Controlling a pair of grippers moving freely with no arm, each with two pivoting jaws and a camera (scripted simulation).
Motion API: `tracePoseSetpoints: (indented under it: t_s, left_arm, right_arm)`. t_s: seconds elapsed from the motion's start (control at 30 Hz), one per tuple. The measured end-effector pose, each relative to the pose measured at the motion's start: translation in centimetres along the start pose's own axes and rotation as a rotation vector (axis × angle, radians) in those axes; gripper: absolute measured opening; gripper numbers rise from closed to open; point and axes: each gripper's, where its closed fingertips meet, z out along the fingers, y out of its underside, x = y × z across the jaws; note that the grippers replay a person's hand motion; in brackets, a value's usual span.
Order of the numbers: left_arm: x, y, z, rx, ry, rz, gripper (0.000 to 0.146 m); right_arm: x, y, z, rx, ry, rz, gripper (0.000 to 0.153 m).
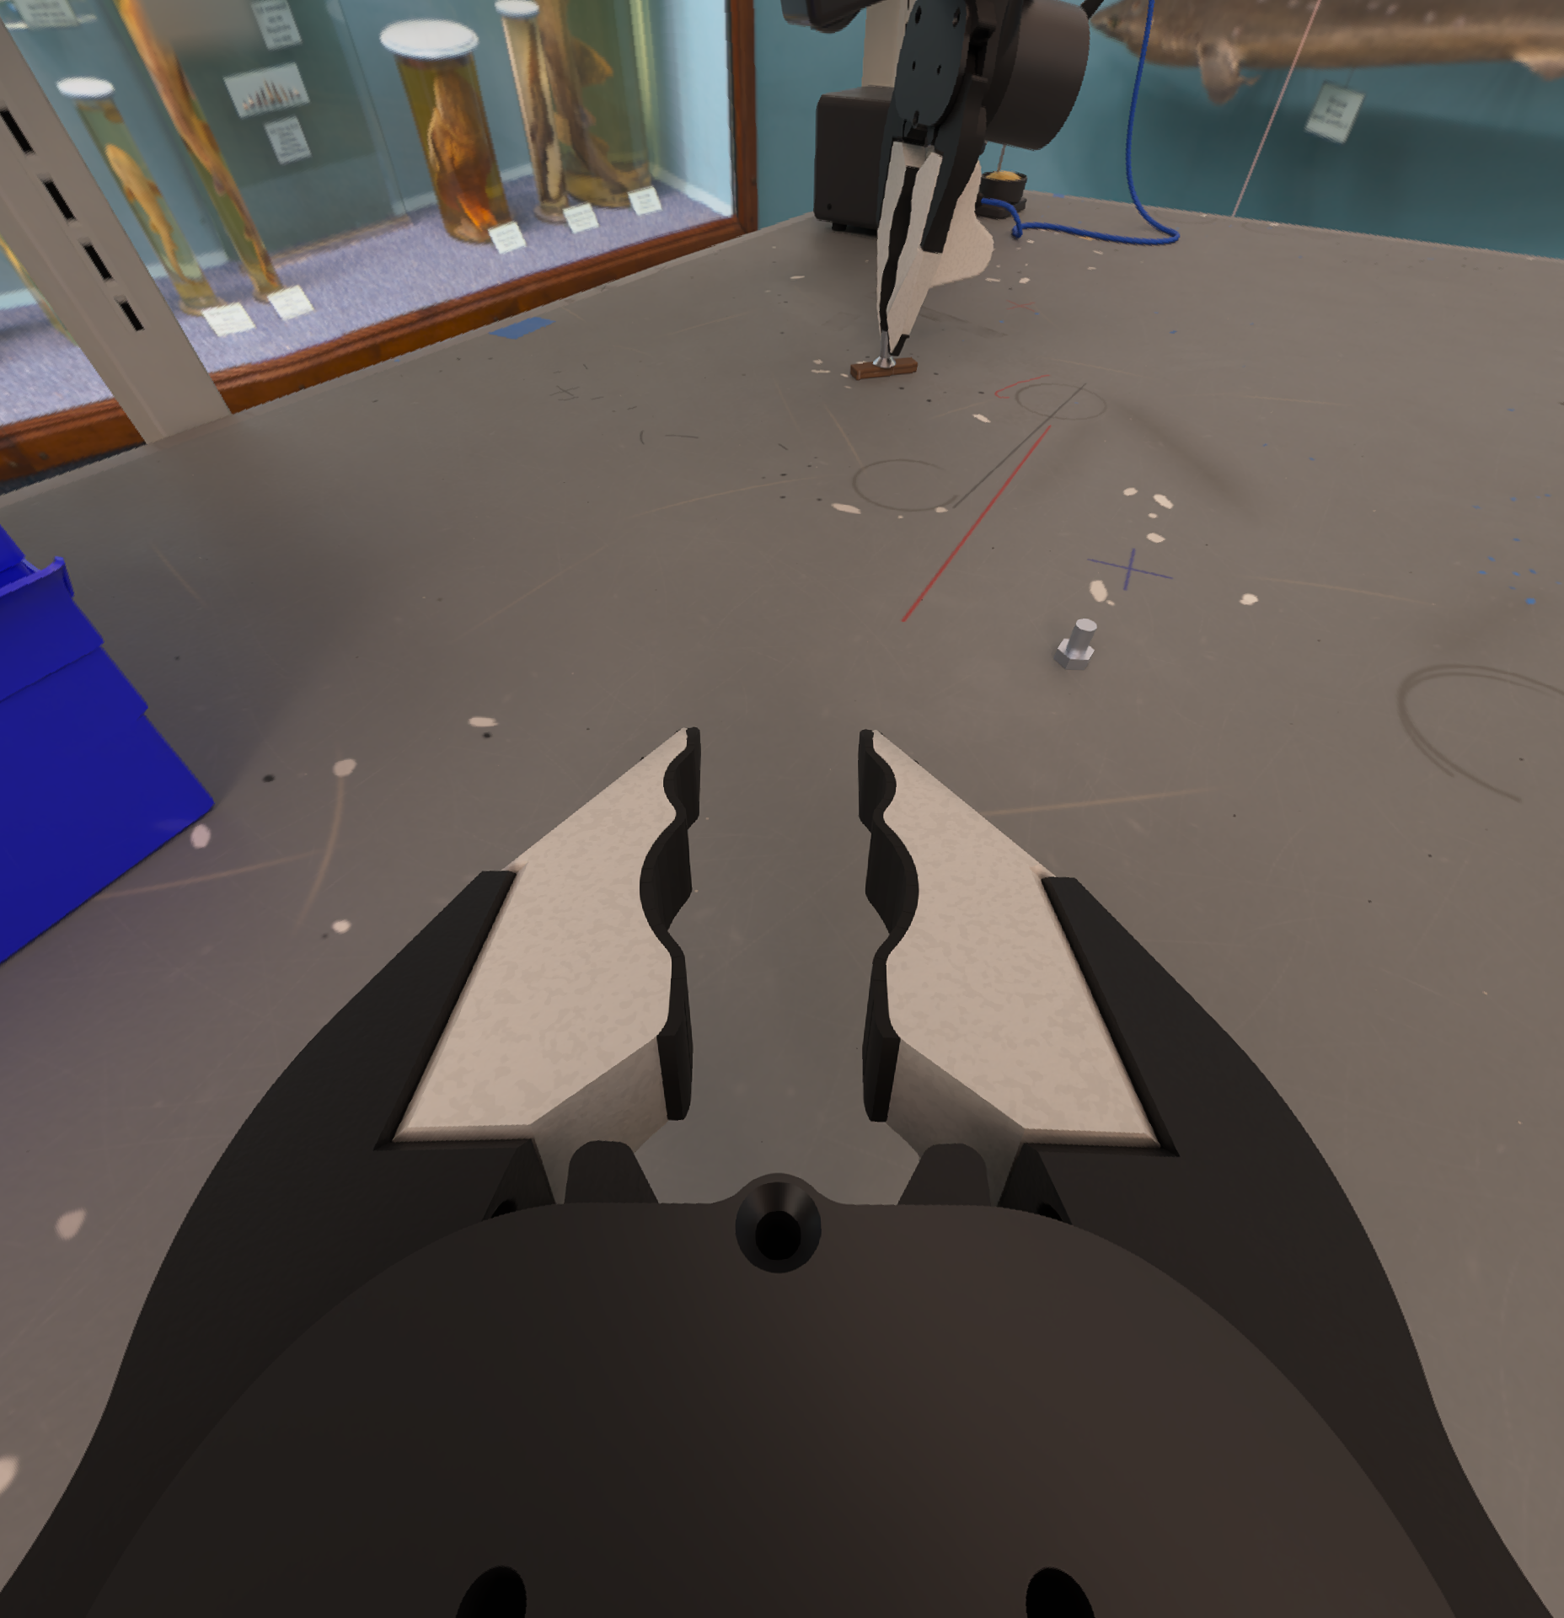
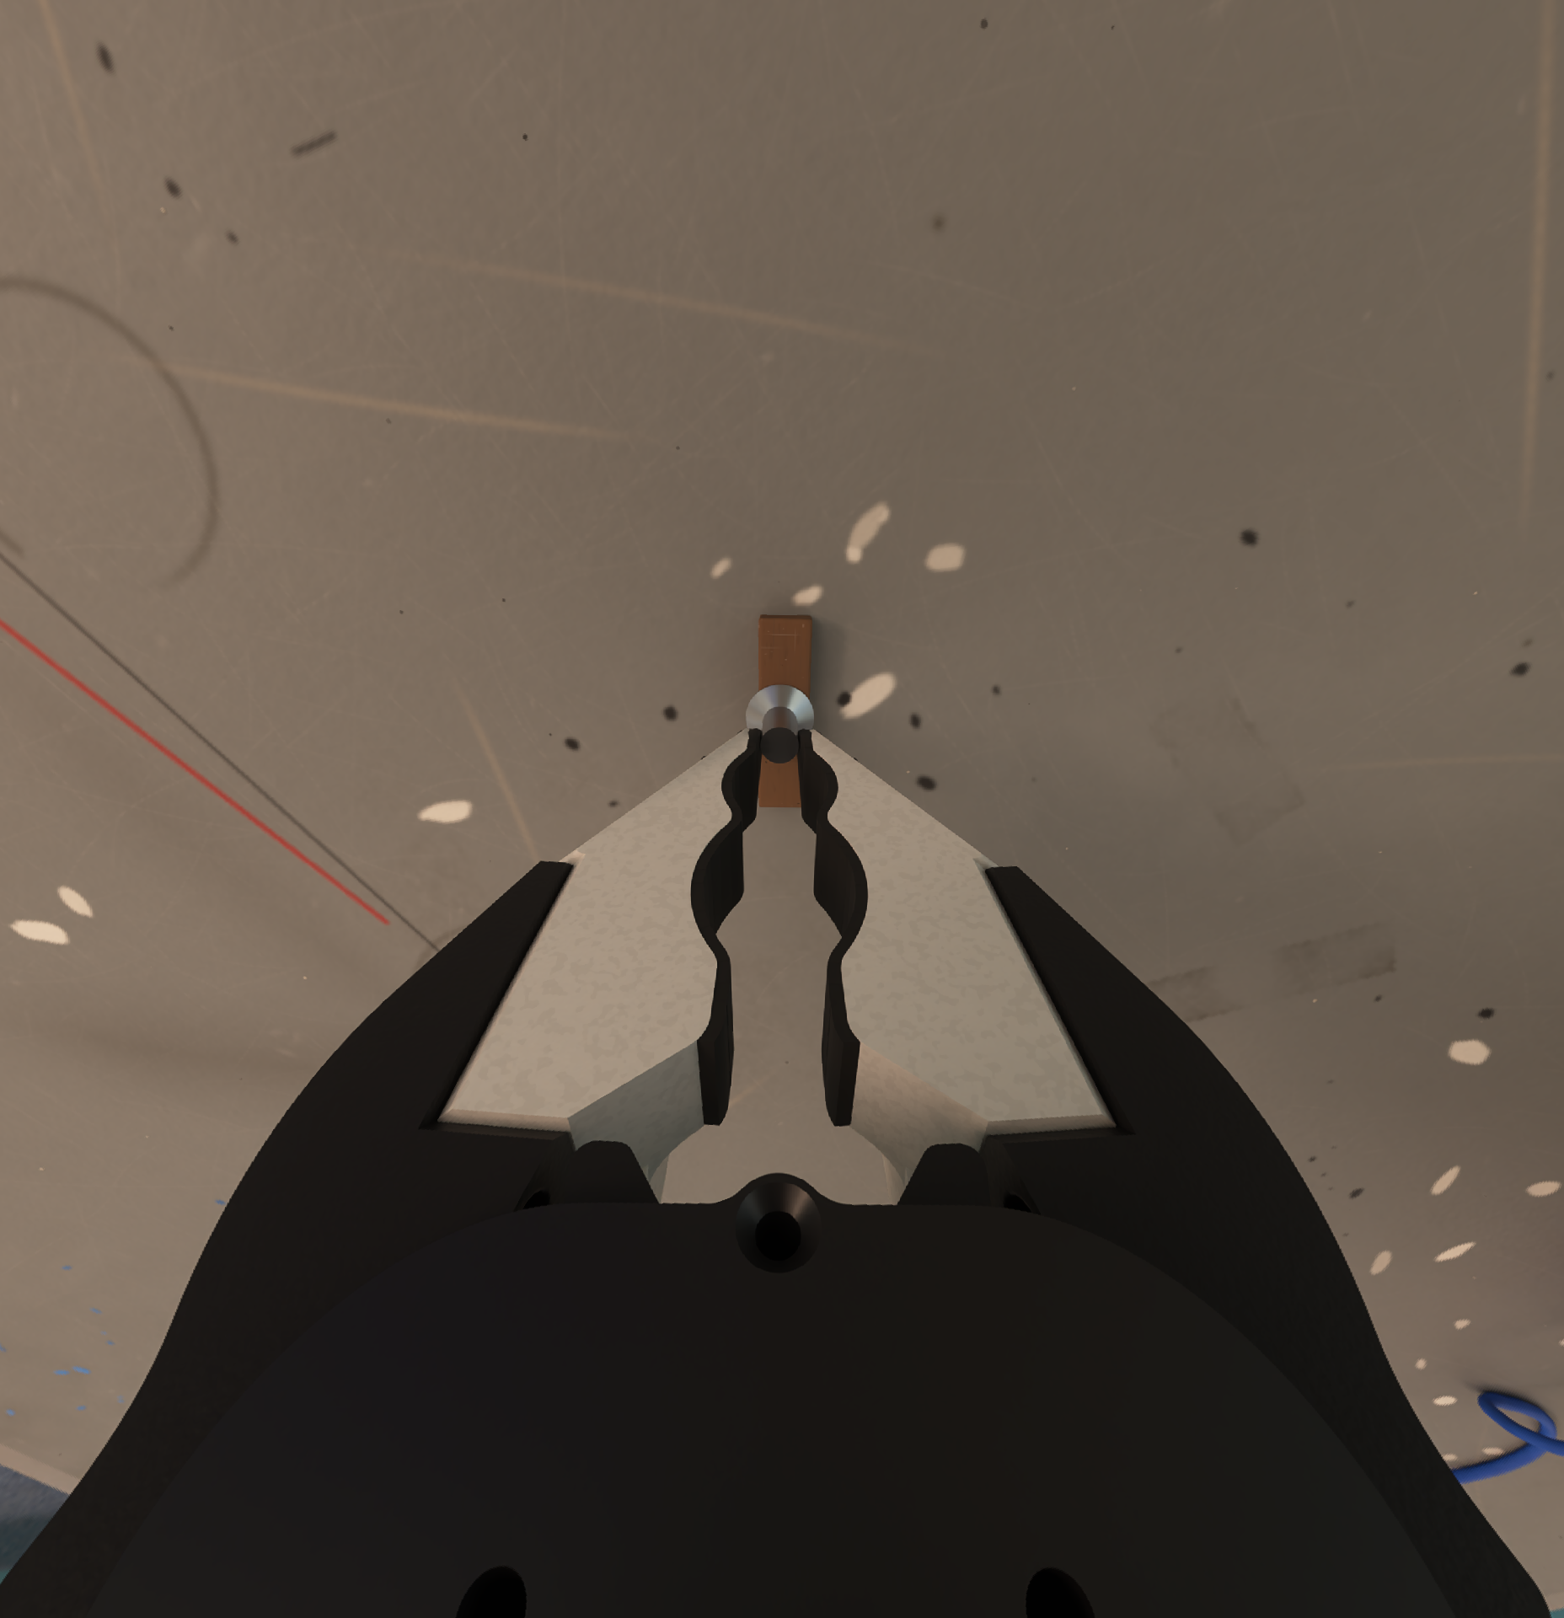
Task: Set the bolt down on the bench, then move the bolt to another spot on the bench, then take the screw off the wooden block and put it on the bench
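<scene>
Two bolt steps look done: hex bolt (image 1: 1075,645) lies on worktop (image 1: 586,613), left gripper (image 1: 778,753) jaws wide, empty. Right gripper (image 2: 779,744) jaws pinch countersunk screw (image 2: 779,711) on wooden block (image 2: 785,652); lift, placement remain.

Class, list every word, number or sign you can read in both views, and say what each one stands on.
Nothing here can be read.
Cards in the display case: too small and blurred.
Small cards at the feet of the jars: too small.
Hanging tag under the mounted fish: blurred.
Bench: drawn circles and a blue cross, no words.
Wooden block, screw, bolt: no readable lettering.
</scene>
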Motion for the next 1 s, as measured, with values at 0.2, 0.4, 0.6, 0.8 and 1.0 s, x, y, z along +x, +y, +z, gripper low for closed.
tracePoseSetpoints:
  t_s: [0.2, 0.4, 0.6, 0.8, 1.0]
  left_arm:
    - [0.0, 0.0, 0.0, -0.003, -0.007, 0.013, 0.036]
    - [0.3, 0.0, 0.0, -0.006, -0.001, 0.026, 0.036]
    - [1.0, -0.6, -0.2, 0.014, 0.010, 0.046, 0.036]
    - [0.9, -1.5, -0.9, 0.046, -0.011, 0.066, 0.036]
    - [1.2, -2.3, -1.4, 0.070, -0.015, 0.088, 0.036]
  right_arm:
    - [-1.0, -0.4, -1.4, -0.001, 0.061, -0.057, 0.008]
    - [-10.4, -3.9, -7.6, 0.205, 0.106, -0.201, 0.008]
    - [-25.2, -4.7, -5.1, 0.197, 0.006, -0.332, 0.008]
    - [-29.9, -3.2, 0.2, 0.127, -0.057, -0.304, 0.008]
    - [-29.8, -2.2, 1.4, 0.082, -0.030, -0.290, 0.008]
